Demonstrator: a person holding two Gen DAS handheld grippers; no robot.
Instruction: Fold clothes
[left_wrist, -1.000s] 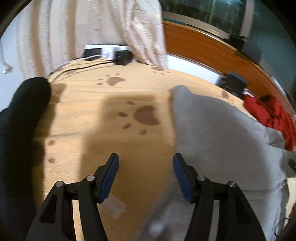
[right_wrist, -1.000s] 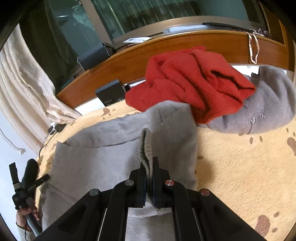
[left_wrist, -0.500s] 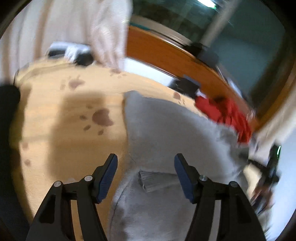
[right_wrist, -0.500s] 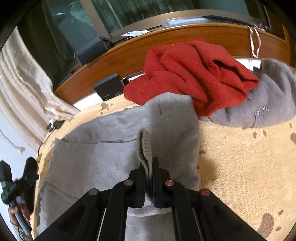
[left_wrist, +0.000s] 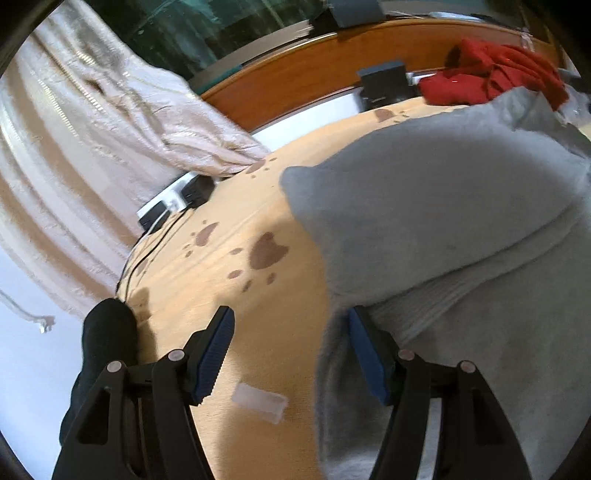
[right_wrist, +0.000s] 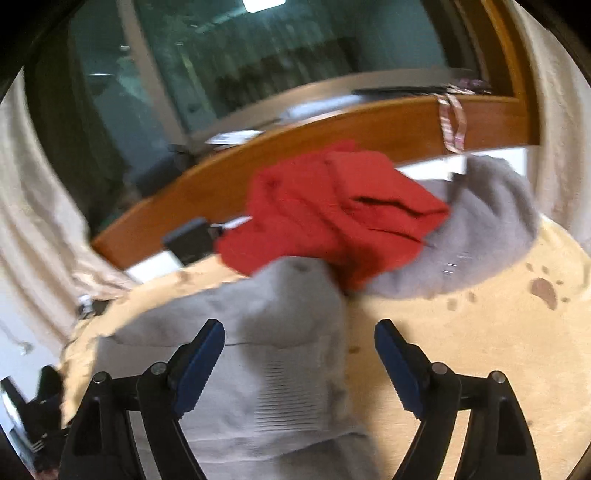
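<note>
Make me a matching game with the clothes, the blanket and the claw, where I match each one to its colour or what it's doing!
Things:
1. grey sweater
2. red garment
3. blanket
4. right claw

Descriptions:
A. tan with brown paw prints
B. open, pressing on nothing
C. crumpled in a heap by the wooden rail
D. spread out with a ribbed cuff lying on top

Pairs: 1-D, 2-C, 3-A, 4-B
</note>
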